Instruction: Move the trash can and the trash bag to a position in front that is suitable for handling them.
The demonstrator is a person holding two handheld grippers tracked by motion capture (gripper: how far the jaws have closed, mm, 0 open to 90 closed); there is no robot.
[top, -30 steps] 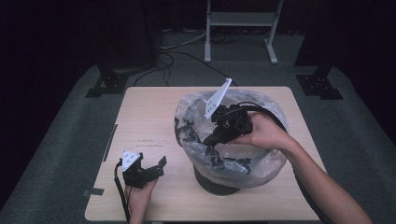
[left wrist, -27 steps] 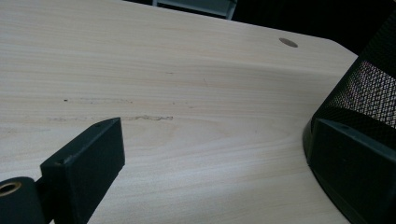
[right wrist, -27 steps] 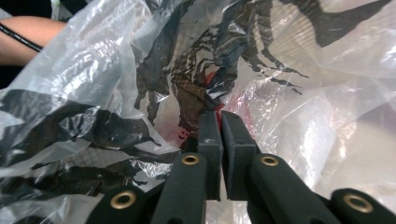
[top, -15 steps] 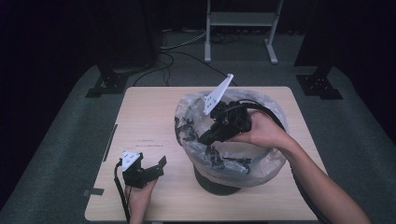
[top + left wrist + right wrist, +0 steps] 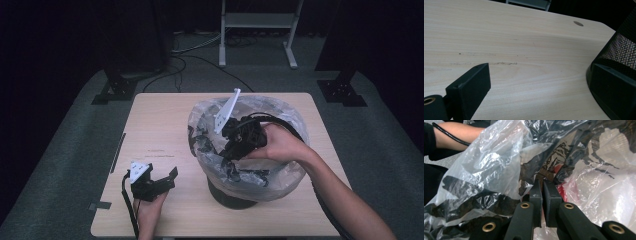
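A black mesh bin [image 5: 235,200] lined with a clear plastic bag [image 5: 280,180] printed in black stands right of the table's middle. My right gripper [image 5: 230,151] reaches into the bag's mouth, its white plate tilted up. In the right gripper view its jaws [image 5: 542,187] are pressed together on a fold of the bag [image 5: 491,165], with something red [image 5: 563,192] behind the film. My left gripper [image 5: 165,181] rests open near the front left of the table, left of the bin. In the left gripper view the mesh bin [image 5: 621,47] sits behind its right jaw.
The light wooden table [image 5: 160,120] has bare room on its left half and at the back. A dark strip [image 5: 118,152] lies near the left edge. Stands and cables sit on the grey floor beyond the table.
The right gripper has shifted slightly inside the bag's mouth and its white plate has tipped a little. The left gripper has stayed where it was.
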